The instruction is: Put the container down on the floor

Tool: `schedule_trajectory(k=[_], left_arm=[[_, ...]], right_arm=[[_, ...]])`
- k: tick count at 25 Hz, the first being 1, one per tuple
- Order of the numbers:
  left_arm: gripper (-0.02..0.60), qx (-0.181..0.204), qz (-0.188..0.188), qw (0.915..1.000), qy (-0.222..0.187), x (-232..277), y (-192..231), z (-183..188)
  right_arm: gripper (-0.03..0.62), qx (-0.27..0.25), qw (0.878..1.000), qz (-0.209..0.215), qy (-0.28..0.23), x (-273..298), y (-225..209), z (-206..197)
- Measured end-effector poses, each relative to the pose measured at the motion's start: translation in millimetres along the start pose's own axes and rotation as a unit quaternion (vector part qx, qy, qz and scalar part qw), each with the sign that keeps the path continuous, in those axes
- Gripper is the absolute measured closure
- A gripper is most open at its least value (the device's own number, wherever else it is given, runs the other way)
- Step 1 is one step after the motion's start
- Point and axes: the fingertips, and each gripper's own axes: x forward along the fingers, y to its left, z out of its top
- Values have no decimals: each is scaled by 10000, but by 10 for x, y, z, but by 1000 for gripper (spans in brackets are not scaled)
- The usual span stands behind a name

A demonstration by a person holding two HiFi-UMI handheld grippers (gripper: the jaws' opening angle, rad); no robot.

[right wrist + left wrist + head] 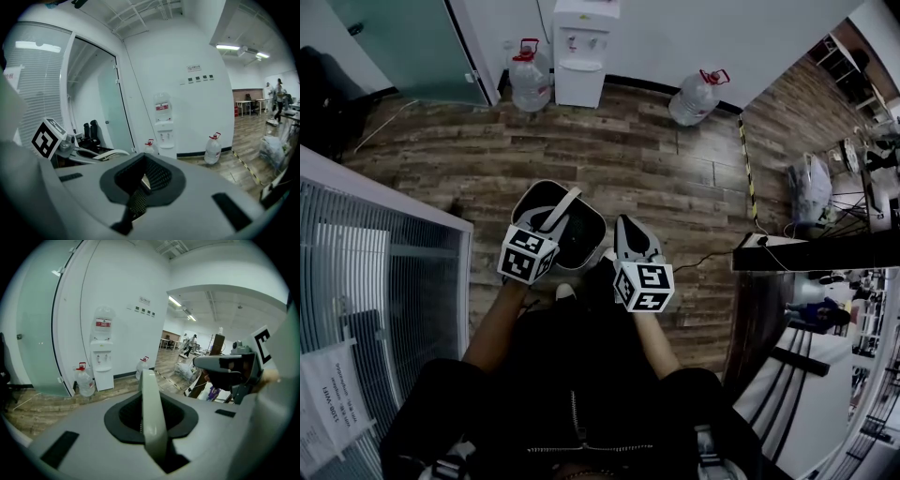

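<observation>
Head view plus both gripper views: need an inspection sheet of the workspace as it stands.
Surface: wood-plank floor, with a yellow-black tape strip at right.
Job's things: dark container, its pale handle raised; cannot tell if its base touches the floor.
Clutter: two water jugs flanking a water dispenser; a bag.
Grippers: left gripper shut on the handle; right gripper shut, empty, beside the container.
Cables: one thin cable on the floor, running to the desk.
Surroundings: blinds at left.
</observation>
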Motion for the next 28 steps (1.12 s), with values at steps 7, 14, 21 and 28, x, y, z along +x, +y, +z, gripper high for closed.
schedule_trajectory(k=[7,14,21,28], left_arm=[[511,-178,113,9997,78,261,124,155],[511,-374,297,9988,92,589,246,401],[511,-609,498,9969,23,945,272,697],[511,-943,611,9937,-28,1235,239,957]], right_arm=[[585,-9,9998,191,69,304,-193,143],[585,20,9993,363,106,627,-509,352],[585,35,9985,524,133,852,-935,530],[585,112,9976,665,148,1007,-1329,648]])
